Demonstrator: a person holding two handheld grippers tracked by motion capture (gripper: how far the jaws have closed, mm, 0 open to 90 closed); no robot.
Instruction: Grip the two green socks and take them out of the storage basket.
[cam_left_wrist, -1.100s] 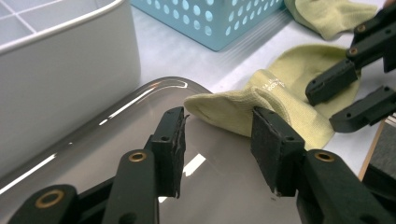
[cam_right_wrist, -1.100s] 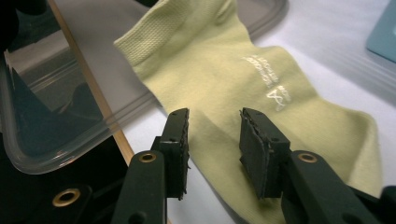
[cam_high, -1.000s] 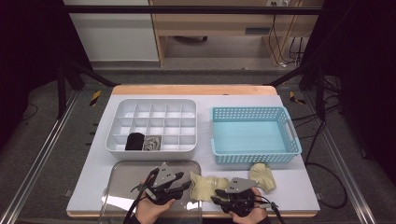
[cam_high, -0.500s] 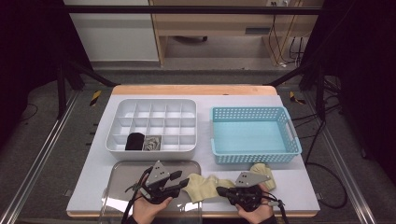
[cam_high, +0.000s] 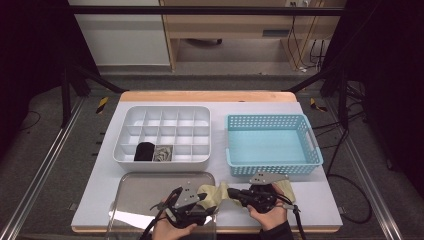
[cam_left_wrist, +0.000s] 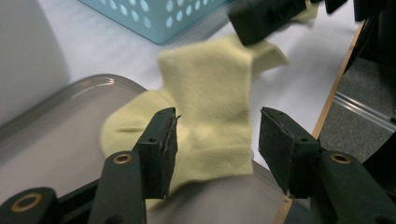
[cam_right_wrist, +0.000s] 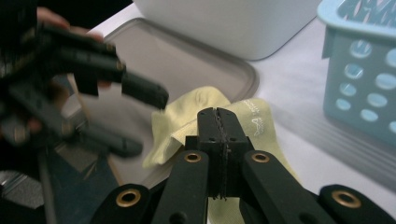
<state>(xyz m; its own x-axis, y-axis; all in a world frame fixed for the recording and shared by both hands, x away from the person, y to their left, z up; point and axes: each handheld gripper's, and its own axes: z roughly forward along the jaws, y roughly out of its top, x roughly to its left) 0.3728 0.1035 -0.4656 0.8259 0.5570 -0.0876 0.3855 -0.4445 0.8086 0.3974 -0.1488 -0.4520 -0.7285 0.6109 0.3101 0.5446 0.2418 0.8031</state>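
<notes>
1. Sock (cam_high: 216, 192) in pale yellow is lying at the near edge of the white desk (cam_high: 310, 200), draping partly over the rim of the clear tray (cam_high: 135, 187) and stretching toward the blue basket (cam_high: 272, 145).
2. White divided box (cam_high: 165, 135) is sitting behind the tray, holding a black item (cam_high: 144, 151) and a grey one (cam_high: 161, 153) in its front compartments.
3. Right tool (cam_right_wrist: 218, 123) is pinching the sock (cam_right_wrist: 247, 116) with its jaws fully closed on the fabric.
4. Left tool (cam_left_wrist: 217, 140) has just been opening its jaws; they are standing apart on either side of the sock (cam_left_wrist: 210, 93), not pressing it.
</notes>
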